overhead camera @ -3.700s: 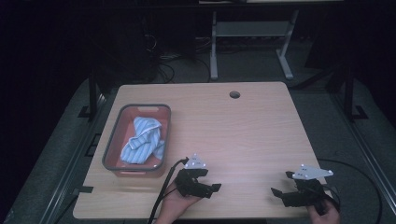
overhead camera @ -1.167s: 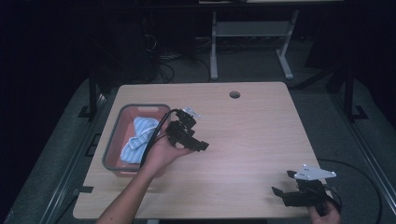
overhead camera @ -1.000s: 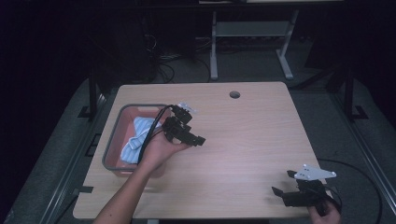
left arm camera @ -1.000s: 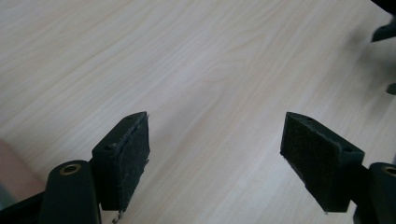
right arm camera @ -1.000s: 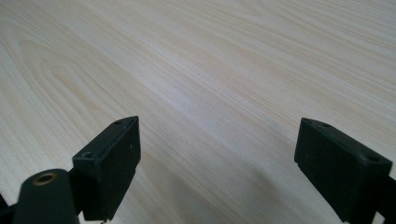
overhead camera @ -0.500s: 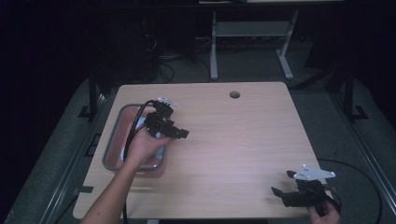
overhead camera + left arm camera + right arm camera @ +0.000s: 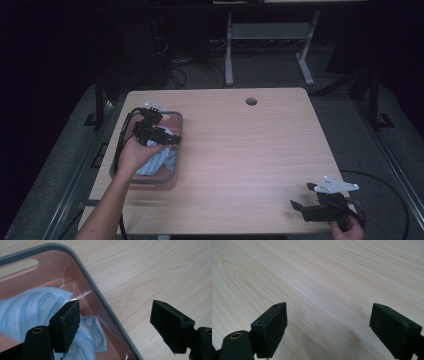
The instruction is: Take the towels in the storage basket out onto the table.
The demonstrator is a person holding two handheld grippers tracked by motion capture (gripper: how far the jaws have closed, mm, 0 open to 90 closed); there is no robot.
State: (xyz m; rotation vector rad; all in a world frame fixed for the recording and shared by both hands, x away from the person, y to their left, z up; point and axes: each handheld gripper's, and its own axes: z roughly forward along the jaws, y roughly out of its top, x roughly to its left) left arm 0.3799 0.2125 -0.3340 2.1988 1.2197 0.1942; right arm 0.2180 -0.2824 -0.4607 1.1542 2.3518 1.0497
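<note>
Left gripper: the black two-jaw left gripper (image 7: 172, 139) hangs over the right edge of the tray, held in the person's left hand (image 7: 132, 155); in the left gripper view (image 7: 115, 326) its jaws stand wide apart with nothing between them, one above the cloth, the other above bare wood outside the rim.
Cloth: the crumpled light-blue striped cloth (image 7: 32, 312) lies inside the tray, bunched toward its right wall; from the high view (image 7: 159, 161) the hand covers part of it, so how far it spreads is hard to tell.
Tray: the shallow reddish-brown tray with a grey rounded rim (image 7: 105, 302) sits at the left side of the table (image 7: 250, 150).
Right gripper: the black two-jaw right gripper (image 7: 299, 207) rests low near the front right corner of the light wooden table, well apart from the tray; in the right gripper view (image 7: 328, 327) its jaws are spread wide over bare wood, grasping nothing.
</note>
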